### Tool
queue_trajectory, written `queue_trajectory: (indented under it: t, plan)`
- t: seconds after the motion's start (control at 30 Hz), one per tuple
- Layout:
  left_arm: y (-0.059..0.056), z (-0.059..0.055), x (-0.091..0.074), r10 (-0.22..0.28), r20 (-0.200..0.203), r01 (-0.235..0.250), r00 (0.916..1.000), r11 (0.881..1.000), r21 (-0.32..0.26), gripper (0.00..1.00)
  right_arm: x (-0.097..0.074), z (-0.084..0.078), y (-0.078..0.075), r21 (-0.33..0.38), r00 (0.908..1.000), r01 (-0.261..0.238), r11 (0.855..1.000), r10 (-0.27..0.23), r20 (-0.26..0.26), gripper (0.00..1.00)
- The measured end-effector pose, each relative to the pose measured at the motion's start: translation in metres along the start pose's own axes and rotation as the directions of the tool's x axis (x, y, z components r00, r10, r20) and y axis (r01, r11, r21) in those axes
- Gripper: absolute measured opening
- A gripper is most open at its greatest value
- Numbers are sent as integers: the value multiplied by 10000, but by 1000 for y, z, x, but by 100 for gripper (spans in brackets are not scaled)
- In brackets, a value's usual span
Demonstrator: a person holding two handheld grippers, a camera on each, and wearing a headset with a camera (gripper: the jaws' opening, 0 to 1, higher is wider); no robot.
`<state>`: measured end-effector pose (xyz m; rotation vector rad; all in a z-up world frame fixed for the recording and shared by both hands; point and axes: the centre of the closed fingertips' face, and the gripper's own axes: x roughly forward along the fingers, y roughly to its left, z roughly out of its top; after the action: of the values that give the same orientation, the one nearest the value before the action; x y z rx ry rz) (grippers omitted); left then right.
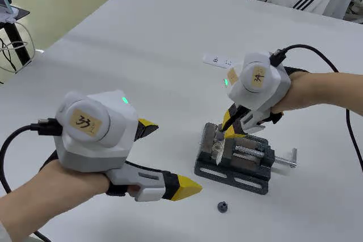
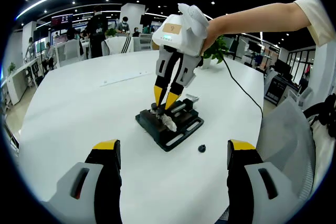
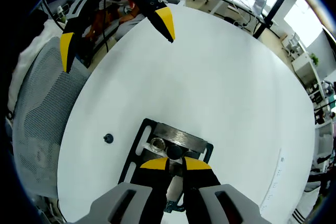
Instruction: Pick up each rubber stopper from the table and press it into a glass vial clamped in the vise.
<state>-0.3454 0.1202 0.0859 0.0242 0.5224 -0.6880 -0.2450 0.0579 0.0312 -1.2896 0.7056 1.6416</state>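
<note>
A black vise stands on the white table and clamps a clear glass vial. My right gripper points down at the vise, shut on a dark rubber stopper held right beside the vial's open mouth. A second dark stopper lies loose on the table in front of the vise. At the lower left my left gripper hovers open and holds nothing. The left gripper view shows the vise, the right gripper over it and the loose stopper.
A thin white strip lies on the table beyond the vise. The vise's screw handle sticks out to the right. Cables trail from both grippers. Chairs and a seated person are at the table's far edge.
</note>
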Motion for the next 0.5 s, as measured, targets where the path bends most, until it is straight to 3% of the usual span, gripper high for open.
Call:
queue_trajectory:
  t: [0.13,0.3,0.5]
  plan:
    - [0,0,-1,1,-1,-1,10000,10000,15,82,-4,0,7,37,9995,18,10000,-19,328,13]
    - [-2,2,0,-32,39,32,10000,10000,16,82,-6,2,18,67,9973,91,9999,-95,725,28]
    - [-8,5,-1,-144,144,142,9998,9998,116,83,-6,2,31,613,9943,155,9980,-219,1042,43]
